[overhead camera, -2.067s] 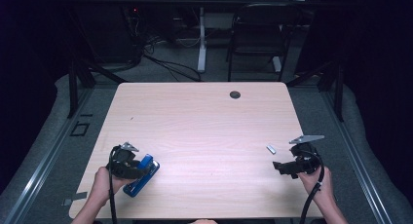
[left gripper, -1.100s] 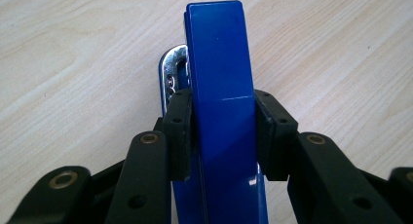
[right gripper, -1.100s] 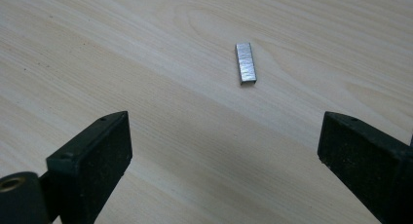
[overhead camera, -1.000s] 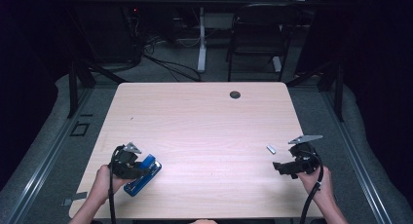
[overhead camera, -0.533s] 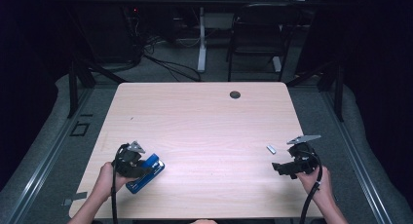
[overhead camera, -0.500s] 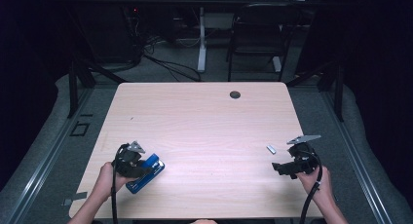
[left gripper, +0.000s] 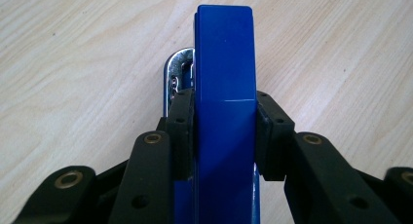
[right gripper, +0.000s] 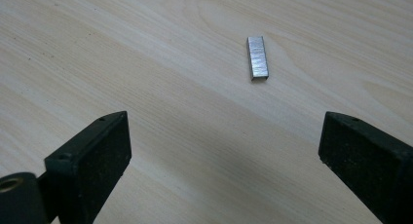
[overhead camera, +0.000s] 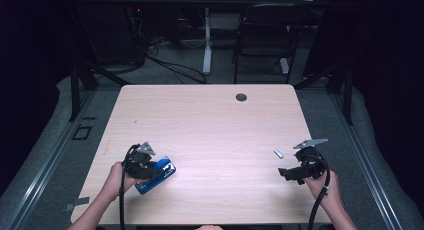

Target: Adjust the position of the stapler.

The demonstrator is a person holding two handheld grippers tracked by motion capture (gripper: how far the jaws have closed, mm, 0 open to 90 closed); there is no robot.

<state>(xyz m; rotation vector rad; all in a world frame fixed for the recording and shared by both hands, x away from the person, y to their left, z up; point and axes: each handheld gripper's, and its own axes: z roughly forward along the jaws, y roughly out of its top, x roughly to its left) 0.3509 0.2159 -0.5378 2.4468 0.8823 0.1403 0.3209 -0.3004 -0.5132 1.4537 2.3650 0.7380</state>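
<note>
Work in hand: a person is loading, as I judge it, a blue plastic stapler with a chrome metal base (left gripper: 225, 87) from a small grey metal strip of staples (right gripper: 257, 57); both are lying on the pale wood-grain table (overhead camera: 210, 120).

Left gripper (overhead camera: 150, 168): in the left gripper view its black pads are pressing on both flanks of the blue stapler body, so it is gripping the stapler. In the high view it is sitting at about 7 o'clock on the table.

Stapler position: it is resting flat on the wood, its nose pointing roughly toward 2 o'clock away from the left hand (overhead camera: 117, 177).

Right gripper (right gripper: 224, 151): the jaws are standing wide apart with nothing between them, hovering low over bare wood at about 4 o'clock on the table.

Staple strip position: it is lying loose on the table, ahead of the right gripper at about 12 o'clock in its own view, near but clearly apart from both pads.

Done so far: the stapler is being held steady.

Left to do: the staple strip is not yet picked up; the stapler looks closed, so opening it and seating the strip are both outstanding, by my reading.

Uncertain: whether the magazine already holds staples cannot be told.
</note>
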